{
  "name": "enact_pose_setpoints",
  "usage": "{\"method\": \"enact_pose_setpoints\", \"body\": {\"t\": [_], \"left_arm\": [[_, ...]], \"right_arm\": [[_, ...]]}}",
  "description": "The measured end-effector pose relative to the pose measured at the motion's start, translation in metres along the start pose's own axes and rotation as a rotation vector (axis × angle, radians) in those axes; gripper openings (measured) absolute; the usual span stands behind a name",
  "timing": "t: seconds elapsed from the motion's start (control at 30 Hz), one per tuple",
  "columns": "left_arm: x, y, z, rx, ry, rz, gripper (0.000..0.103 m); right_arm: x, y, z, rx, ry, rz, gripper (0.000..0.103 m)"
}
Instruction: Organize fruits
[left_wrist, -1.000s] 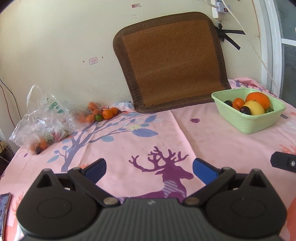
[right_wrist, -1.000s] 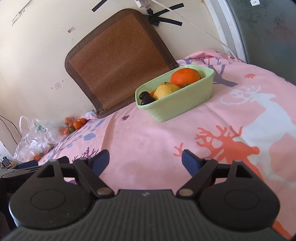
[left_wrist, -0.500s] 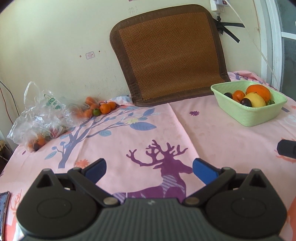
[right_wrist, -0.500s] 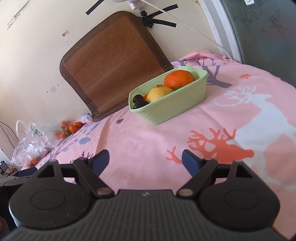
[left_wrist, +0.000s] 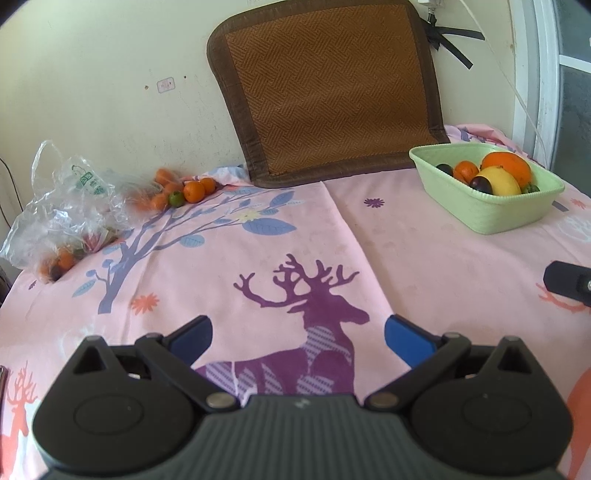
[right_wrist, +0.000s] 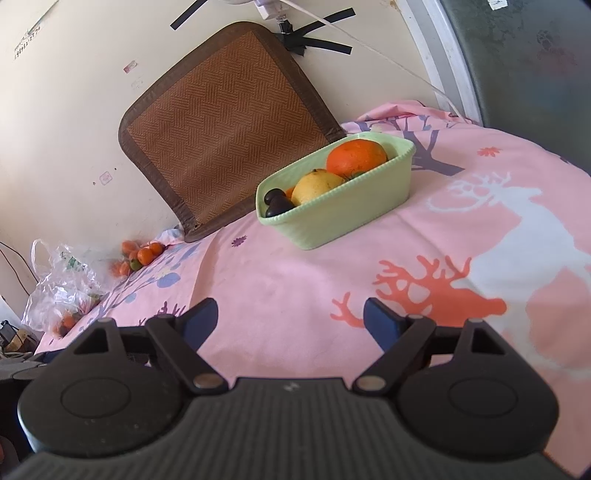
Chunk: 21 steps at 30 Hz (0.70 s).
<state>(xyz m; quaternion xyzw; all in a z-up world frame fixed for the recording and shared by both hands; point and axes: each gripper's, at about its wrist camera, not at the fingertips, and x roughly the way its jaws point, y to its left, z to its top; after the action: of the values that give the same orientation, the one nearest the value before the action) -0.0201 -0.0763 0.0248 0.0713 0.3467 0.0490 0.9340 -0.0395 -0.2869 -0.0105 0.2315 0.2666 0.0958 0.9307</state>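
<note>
**Both claws empty, basket drawing nearer**

My left claw (left_wrist: 298, 334) gapes wide with nothing between its blue pads, tipped over the purple deer on the pink sheet (left_wrist: 424, 251). My right claw (right_wrist: 290, 314) is just as wide and just as empty. Compared with a second ago, the left view has tilted downward and the green basket (left_wrist: 491, 218) with its big orange (left_wrist: 506, 168) and lemon (left_wrist: 498, 181) sits lower in frame. The loose tangerines (left_wrist: 184, 190) beside the plastic bag (left_wrist: 70, 206) lie untouched, well apart from the basket. I judge I am only lining up; no fruit is picked yet.
</note>
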Motion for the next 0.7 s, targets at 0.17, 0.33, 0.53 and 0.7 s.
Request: {"method": "enact_pose_setpoints", "body": {"t": [0.17, 0.33, 0.53, 0.7], "left_arm": [[0.0021, -0.0003, 0.0006, 0.001, 0.005, 0.007, 0.103], [0.0029, -0.0022, 0.0012, 0.007, 0.006, 0.011, 0.103], [0.0055, -0.0033, 0.0004, 0.007, 0.019, -0.004, 0.103], [0.0070, -0.0040, 0.0001, 0.003, 0.025, -0.020, 0.103]], "right_arm": [[0.0002, -0.0002, -0.0002, 0.001, 0.000, -0.001, 0.088], [0.0004, -0.0008, 0.0003, 0.000, 0.001, 0.000, 0.088], [0.0004, -0.0001, -0.0009, -0.014, -0.013, -0.014, 0.088], [-0.0008, 0.0034, -0.0024, -0.059, -0.043, -0.034, 0.090]]}}
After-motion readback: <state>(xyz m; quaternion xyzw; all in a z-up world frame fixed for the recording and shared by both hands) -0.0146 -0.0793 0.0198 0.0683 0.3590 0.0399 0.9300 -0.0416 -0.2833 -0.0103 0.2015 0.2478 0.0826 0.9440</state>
